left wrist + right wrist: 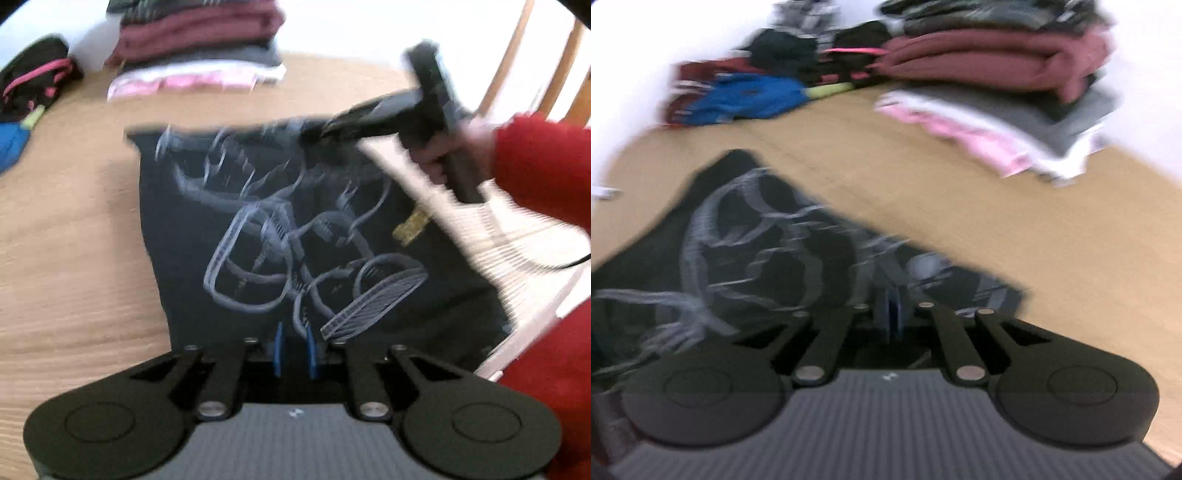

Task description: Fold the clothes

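Note:
A black T-shirt point(221, 221) with a white line print lies flat on the wooden table point(74, 240). My left gripper point(294, 347) hovers over its near edge, blue pads a narrow gap apart, with nothing clearly pinched between them. A hand in a red sleeve point(543, 162) holds my right gripper point(314, 133) at the shirt's far right corner. In the right wrist view the shirt point(746, 240) spreads to the left, and the right gripper point(892, 310) has its pads drawn together at the cloth's edge, apparently on the fabric. Both views are blurred.
A stack of folded clothes point(199, 44) point(997, 62), maroon over grey and pink, stands at the table's far side. Loose dark garments point(33, 85) and a blue one point(750, 96) lie far left. Wooden chair slats point(517, 48) rise at the right.

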The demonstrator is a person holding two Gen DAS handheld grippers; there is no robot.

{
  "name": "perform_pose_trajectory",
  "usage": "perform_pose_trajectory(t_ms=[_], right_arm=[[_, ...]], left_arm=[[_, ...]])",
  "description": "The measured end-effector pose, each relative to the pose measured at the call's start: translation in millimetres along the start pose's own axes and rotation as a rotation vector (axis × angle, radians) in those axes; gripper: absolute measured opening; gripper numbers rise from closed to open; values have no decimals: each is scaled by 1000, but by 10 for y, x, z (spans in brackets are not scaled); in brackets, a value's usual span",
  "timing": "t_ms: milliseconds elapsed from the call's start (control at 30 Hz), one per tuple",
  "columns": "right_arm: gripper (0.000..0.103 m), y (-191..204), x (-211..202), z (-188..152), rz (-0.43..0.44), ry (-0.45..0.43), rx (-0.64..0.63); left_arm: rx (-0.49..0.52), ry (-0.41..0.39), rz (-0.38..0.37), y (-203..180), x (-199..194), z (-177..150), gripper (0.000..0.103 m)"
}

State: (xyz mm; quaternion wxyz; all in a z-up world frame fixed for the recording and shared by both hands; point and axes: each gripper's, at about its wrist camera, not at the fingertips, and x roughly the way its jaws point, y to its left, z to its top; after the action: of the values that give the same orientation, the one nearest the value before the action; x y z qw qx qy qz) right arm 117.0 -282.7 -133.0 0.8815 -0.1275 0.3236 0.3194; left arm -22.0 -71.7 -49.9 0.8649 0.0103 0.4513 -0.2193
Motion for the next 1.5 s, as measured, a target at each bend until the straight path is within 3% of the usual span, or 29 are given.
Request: perform_pose_trajectory(t_ms=[67,133,167,233,267,367,467,500,533,600,667,733,800,967,1100,1167,1300,1400,1500], right_arm=[[12,76,-73,28,29,-43,27],[14,236,-17,76,49,-68,6],[16,308,54,97,53,-61,-8],[16,400,209,146,70,-42,-12],[16,403,299,176,85,-28,7],[15,372,456,262,59,-7,49],[15,313,533,344,-19,1,81],[19,320,509,381,-23,-6,93],[20,365,450,425,3,-26,102],[20,538,275,507,139,-65,111],[23,840,228,533,247,-54,78],[23,1133,375,521,270,-12,15],[22,1335,607,505,223,3,-13],[21,1478,848,656,213,8,34],[22,1402,764,699,177,-15,99],[22,1334,683,706,153,-32,149],[23,935,378,501,6,-64,123],[24,367,291,255,-154,-14,198],[22,1,323,103,-187,51,269]], left_arm=[[0,-84,-53,29,-28,236,32],[-5,-62,-46,49,225,416,33],[-8,-16,-6,72,421,458,31],[-71,84,68,183,681,417,23],[-125,97,67,273,719,350,23],[-222,72,44,418,574,124,17],[-245,59,48,379,391,-116,17],[-235,55,56,332,371,-167,17],[-215,54,71,288,379,-174,18],[-165,63,95,178,383,-134,23],[-134,61,100,104,362,-151,29],[-110,53,105,52,338,-178,29],[-90,43,115,26,334,-199,30],[-49,28,146,-31,318,-253,34],[-25,30,116,-60,336,-251,47],[-2,28,113,-79,333,-263,47],[8,24,92,-63,324,-282,47],[18,29,90,-75,327,-297,47],[34,38,88,-70,350,-293,48]])
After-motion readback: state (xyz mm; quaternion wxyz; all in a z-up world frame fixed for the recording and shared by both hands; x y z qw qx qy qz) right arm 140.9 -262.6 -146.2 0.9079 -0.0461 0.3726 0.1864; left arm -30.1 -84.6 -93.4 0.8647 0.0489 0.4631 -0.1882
